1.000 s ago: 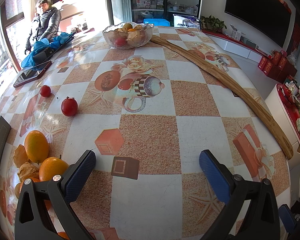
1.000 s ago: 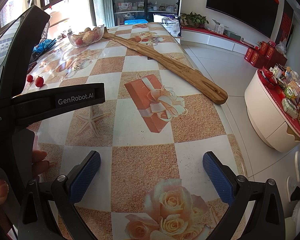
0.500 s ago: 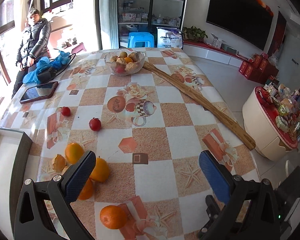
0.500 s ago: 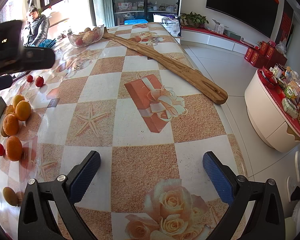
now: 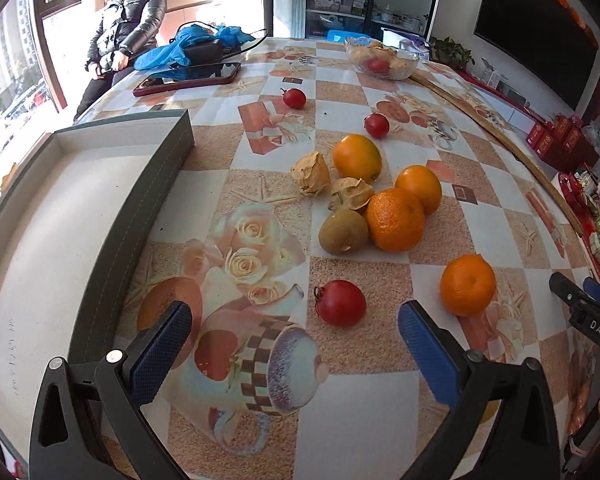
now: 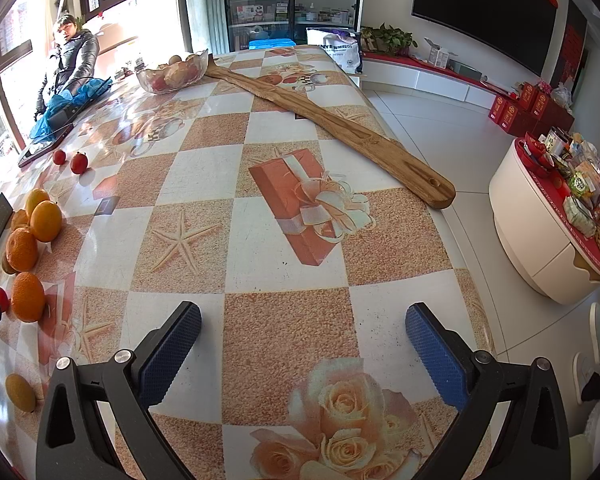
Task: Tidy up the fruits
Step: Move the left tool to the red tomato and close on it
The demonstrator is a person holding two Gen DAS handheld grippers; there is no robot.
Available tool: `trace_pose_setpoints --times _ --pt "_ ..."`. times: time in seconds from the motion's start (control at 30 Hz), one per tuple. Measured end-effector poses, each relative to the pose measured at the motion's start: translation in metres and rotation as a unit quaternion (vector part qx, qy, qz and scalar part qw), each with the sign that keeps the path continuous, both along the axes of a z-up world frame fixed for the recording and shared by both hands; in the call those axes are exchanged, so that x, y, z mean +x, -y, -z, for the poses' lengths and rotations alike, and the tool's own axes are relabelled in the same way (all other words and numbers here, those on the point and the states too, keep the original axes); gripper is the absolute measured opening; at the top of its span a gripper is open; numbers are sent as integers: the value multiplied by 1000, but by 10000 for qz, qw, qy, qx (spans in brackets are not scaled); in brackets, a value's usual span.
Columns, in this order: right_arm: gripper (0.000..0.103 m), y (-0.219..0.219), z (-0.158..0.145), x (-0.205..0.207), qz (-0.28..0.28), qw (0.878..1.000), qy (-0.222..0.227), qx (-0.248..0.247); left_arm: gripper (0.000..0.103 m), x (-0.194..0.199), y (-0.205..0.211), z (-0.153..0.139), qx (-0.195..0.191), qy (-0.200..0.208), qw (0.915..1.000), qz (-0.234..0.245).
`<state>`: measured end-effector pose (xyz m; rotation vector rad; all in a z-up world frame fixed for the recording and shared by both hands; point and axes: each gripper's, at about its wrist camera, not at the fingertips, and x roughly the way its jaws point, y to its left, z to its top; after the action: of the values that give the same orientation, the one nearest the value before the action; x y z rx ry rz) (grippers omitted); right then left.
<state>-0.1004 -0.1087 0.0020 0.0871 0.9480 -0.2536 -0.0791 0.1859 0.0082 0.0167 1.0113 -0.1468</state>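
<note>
Judging from the empty grey tray [image 5: 100, 184] at left, nothing is sorted: oranges [image 5: 396, 220] and tomatoes [image 5: 341, 303] lie loose mid-frame on the worktop [image 5: 380, 408], and the left gripper [image 5: 294, 334] and right gripper [image 6: 302, 336] have jaws spread, holding nothing.

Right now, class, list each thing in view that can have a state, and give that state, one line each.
Left gripper: jaws open, holding nothing.
Right gripper: jaws open, holding nothing.
Tray: empty.
Glass bowl: holds fruit.
Near tomato: loose on the table, not in the tray.
Oranges: loose on the table, not in the tray.
Phone: lying flat, screen dark.
</note>
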Motion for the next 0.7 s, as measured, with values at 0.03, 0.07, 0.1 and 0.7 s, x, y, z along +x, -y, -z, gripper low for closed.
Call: trace_pose_setpoints --times 0.03,0.07,0.1,0.7 --pt "103 0 0 0 0 10000 0 0 103 3 3 4 56 -15 10000 10" --pt "103 0 0 0 0 10000 -1 0 103 4 8 6 258 73 9996 -7" --pt "103 0 0 0 1 10000 -2 0 103 5 10 7 288 200 9994 10" --pt "103 -2 -2 -1 -9 10000 -55 1 27 -8 12 -4 230 181 9994 192"
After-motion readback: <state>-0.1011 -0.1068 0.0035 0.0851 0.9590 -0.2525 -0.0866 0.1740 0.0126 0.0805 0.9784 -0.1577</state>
